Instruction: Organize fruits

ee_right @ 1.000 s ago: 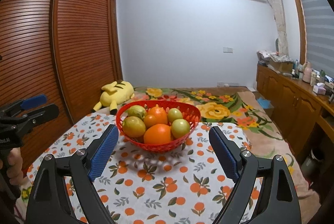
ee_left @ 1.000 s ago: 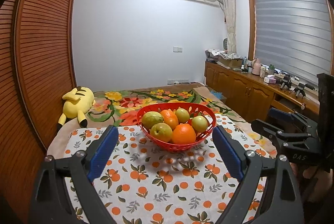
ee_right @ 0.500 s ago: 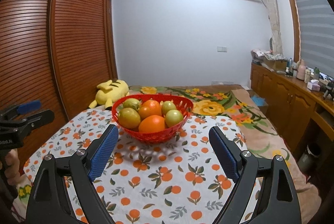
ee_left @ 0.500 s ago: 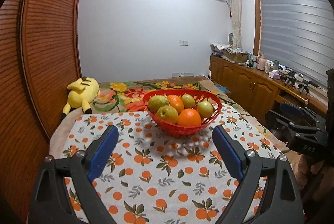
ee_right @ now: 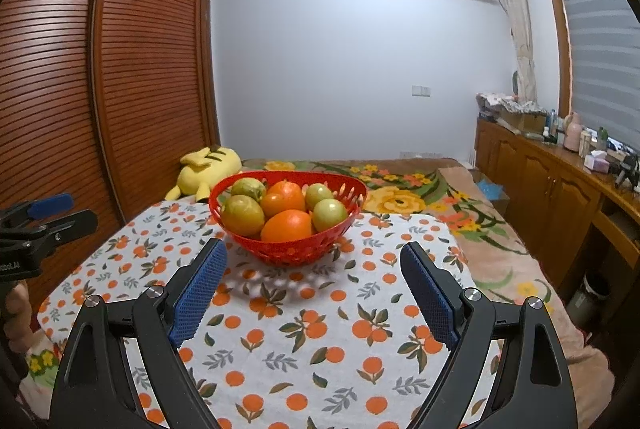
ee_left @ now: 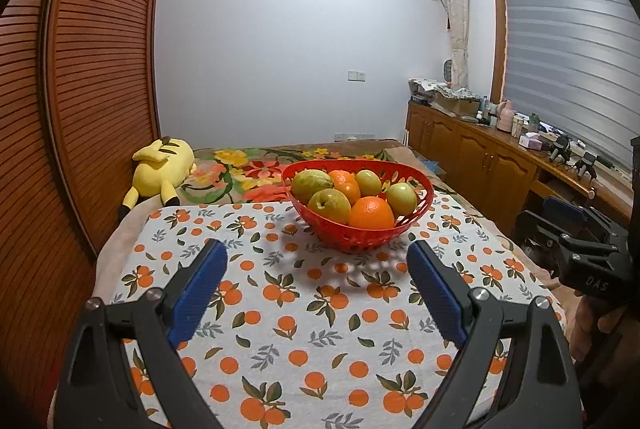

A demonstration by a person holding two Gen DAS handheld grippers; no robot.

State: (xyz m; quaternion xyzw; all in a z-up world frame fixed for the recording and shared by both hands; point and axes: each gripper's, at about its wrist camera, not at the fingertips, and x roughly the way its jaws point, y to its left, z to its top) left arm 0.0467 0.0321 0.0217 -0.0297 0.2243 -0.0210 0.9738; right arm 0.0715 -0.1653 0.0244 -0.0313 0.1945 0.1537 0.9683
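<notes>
A red perforated basket [ee_left: 423,205] stands on the far half of the table, heaped with two oranges [ee_left: 371,213] and several green pears [ee_left: 330,205]. My left gripper [ee_left: 316,253] hovers open over the cloth just short of the basket, nothing between its blue pads. In the right wrist view the same basket [ee_right: 296,253] holds the oranges [ee_right: 287,226] and the pears [ee_right: 243,215]. My right gripper [ee_right: 314,253] is open and empty in front of it. Each gripper shows at the edge of the other's view: right gripper [ee_left: 540,219], left gripper [ee_right: 68,213].
An orange-print tablecloth [ee_left: 288,325] covers the table. A yellow plush toy [ee_left: 160,169] lies on the flowered bed behind it. A slatted wooden wardrobe [ee_right: 132,89] stands on the left, and a low cabinet [ee_left: 480,157] with clutter runs along the right wall.
The left gripper has sunk a little, so the basket sits higher in its view with more cloth showing. The right gripper has barely moved. Both stay open.
</notes>
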